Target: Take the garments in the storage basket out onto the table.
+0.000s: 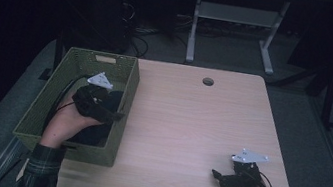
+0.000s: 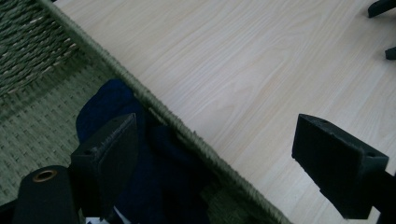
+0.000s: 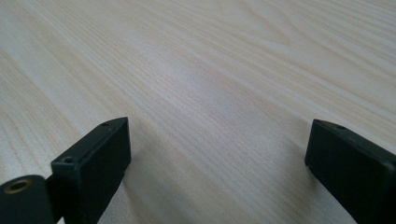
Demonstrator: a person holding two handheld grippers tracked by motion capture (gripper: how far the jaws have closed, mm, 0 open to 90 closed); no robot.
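Left gripper [image 1: 112,110] hangs over the green woven basket [image 1: 58,107] at the worktop's [image 1: 189,127] left edge, jaws spread wide and straddling the basket's right wall: in the left gripper view one jaw sits inside the basket over the dark blue cloth [image 2: 154,177], the other out over the pale wood, nothing pinched between them. The dark blue cloth lies in a heap on the basket floor, pressed up against that right wall, and in the high view it shows as a dark mass [image 1: 98,131] just under the hand [image 1: 69,121]. Over on the near right corner of the worktop, the right gripper [image 1: 218,176] sits low, pointing left, well apart from the basket. Its jaws are spread too, with bare wood grain [image 3: 210,93] between them and nothing held.
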